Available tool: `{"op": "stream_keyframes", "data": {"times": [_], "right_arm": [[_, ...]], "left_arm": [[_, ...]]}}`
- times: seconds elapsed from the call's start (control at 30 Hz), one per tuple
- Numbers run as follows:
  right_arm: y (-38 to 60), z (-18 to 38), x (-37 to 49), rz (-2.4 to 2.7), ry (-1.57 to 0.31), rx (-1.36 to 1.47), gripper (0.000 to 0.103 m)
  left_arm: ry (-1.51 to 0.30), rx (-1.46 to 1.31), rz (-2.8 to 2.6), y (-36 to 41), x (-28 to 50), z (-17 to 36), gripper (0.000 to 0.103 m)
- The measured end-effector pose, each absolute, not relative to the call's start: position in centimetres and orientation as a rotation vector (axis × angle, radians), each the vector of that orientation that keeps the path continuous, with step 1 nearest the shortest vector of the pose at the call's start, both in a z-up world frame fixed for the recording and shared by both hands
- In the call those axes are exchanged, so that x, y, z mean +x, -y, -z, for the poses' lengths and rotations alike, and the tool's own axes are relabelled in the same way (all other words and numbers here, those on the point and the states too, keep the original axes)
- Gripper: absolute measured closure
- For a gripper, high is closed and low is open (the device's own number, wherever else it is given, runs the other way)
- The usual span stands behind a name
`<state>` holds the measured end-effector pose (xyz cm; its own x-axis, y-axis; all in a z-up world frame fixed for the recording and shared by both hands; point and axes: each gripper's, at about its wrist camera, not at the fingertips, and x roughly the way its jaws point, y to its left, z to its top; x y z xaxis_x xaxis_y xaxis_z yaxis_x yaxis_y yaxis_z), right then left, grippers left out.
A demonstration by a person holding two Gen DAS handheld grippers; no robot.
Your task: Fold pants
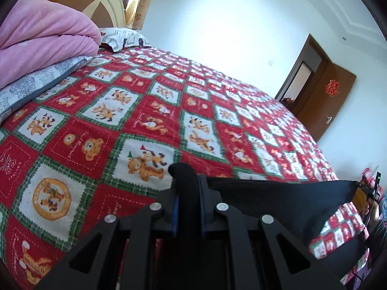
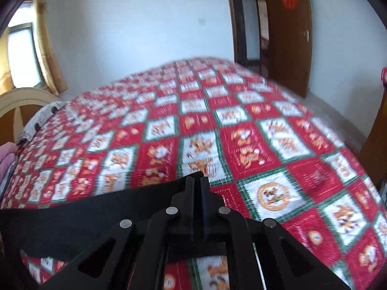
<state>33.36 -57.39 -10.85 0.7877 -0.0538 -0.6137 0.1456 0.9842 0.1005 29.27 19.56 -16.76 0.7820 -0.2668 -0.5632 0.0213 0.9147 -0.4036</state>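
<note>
The black pants (image 1: 278, 198) hang stretched between my two grippers above the bed. My left gripper (image 1: 188, 181) is shut on one end of the cloth, which bunches up between its fingers and runs off to the right. My right gripper (image 2: 197, 181) is shut on the other end of the pants (image 2: 96, 215), which stretch off to the left. The lower part of the pants is hidden below both grippers.
A bed with a red, white and green patchwork cover (image 1: 169, 111) fills both views (image 2: 241, 133). A pink quilt (image 1: 43, 38) and pillows (image 1: 121, 36) lie at the headboard end. A brown door (image 1: 324, 96) stands open beyond the bed.
</note>
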Motion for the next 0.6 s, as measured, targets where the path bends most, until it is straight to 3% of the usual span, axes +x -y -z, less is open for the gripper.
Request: {"op": "stream_keyframes", "data": {"times": [0.33,0.6], "right_arm": [[59.1,7.7,20.5,0.080,-0.475,0.204,0.099],[61.5,10.4,11.5,0.098,-0.461,0.260,0.099]], "left_arm": [[-0.542,-0.472,0.263,-20.7,24.2,15.6,0.090],[-0.507,-0.492,0.330,-21.1,19.4,17.9,0.090]]}}
